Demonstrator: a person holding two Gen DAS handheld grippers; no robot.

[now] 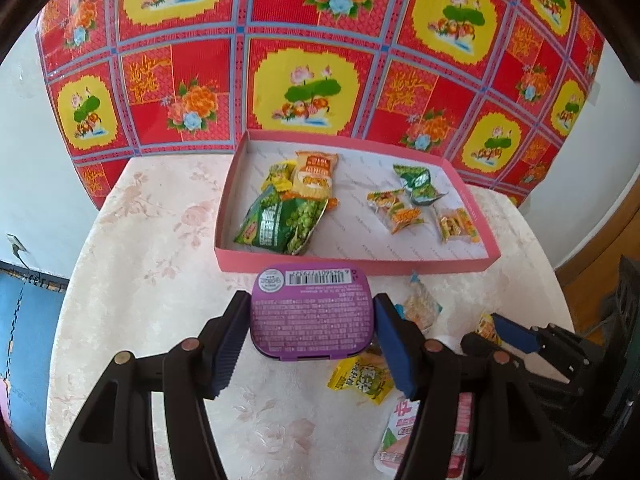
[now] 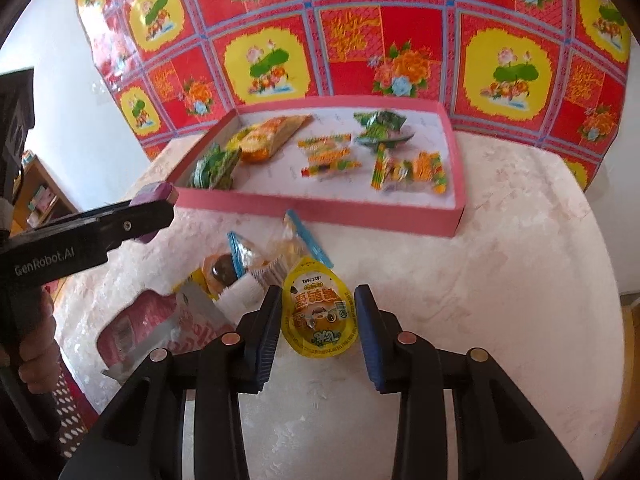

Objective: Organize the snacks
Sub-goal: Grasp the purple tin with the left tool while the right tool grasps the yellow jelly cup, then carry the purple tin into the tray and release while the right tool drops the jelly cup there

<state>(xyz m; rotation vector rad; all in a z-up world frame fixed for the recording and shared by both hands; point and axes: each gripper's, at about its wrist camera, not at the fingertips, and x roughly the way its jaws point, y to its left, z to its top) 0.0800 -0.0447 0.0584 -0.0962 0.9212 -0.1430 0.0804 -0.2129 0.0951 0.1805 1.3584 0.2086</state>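
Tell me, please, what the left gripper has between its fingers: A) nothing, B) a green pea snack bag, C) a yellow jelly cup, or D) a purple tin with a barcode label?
D: in the left wrist view the purple tin sits clamped between the left gripper fingers, above the table.

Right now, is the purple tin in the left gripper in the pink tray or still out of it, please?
Out. The purple tin is clamped in the left gripper, just short of the pink tray's near wall.
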